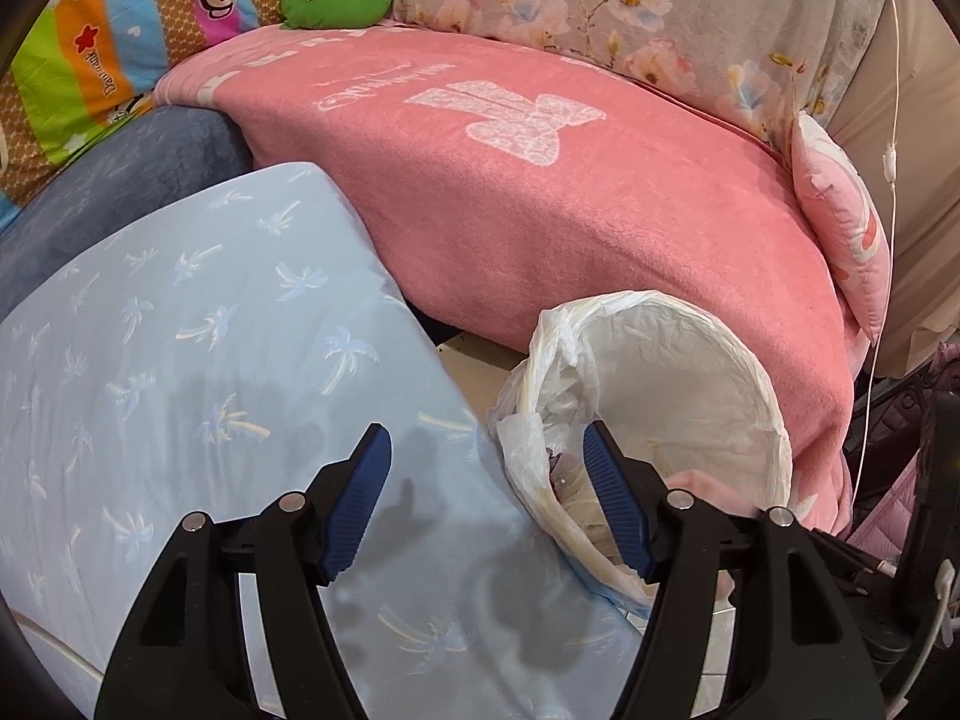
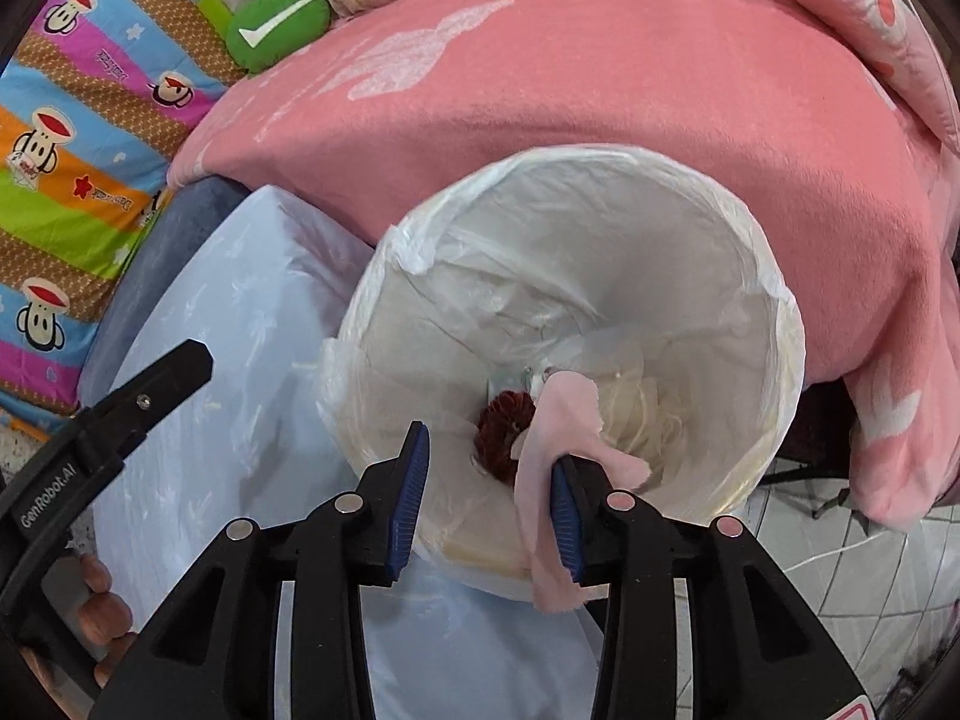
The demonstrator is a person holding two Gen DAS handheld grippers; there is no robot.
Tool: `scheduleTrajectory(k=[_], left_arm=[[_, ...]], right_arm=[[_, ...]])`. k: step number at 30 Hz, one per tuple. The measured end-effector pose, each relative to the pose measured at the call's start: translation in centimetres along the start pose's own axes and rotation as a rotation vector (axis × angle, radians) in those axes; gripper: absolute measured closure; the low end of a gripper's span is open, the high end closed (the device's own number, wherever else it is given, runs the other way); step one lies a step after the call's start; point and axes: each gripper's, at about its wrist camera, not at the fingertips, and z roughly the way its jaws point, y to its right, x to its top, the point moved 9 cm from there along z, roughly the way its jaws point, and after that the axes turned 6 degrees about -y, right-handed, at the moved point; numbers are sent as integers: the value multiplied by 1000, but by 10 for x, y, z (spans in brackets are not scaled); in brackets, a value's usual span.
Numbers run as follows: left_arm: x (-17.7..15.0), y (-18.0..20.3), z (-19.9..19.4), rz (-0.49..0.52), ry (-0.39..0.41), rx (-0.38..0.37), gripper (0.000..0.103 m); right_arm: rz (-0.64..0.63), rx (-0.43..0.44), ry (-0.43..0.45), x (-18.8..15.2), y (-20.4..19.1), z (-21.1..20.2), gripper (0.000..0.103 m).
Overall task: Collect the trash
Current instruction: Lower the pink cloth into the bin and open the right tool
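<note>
The right tool [image 2: 489,492] hangs over the mouth of a white-lined trash bin [image 2: 774,300], positioned, it seems, so that whatever it lets go falls inside. Its fingers are spread apart, yet a pink scrap of trash [image 2: 555,420] still drapes over the right finger [image 2: 567,516], clinging rather than gripped, above the trash in the bin's bottom. The left tool [image 1: 486,498] hovers open and empty beside the bin, over a pale blue pillow [image 1: 210,330].
</note>
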Motion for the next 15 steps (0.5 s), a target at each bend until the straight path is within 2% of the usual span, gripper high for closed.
scheduleTrajectory(k=[5, 10, 15], left_arm=[[-6, -2, 3, -4, -11, -1, 39], [-9, -2, 6, 3, -20, 2, 39], [-12, -1, 9, 8, -27, 7, 39]], right_arm=[[39, 60, 3, 9, -1, -2, 66], [4, 50, 41, 17, -9, -10, 62], [-55, 2, 92, 18, -16, -25, 62]])
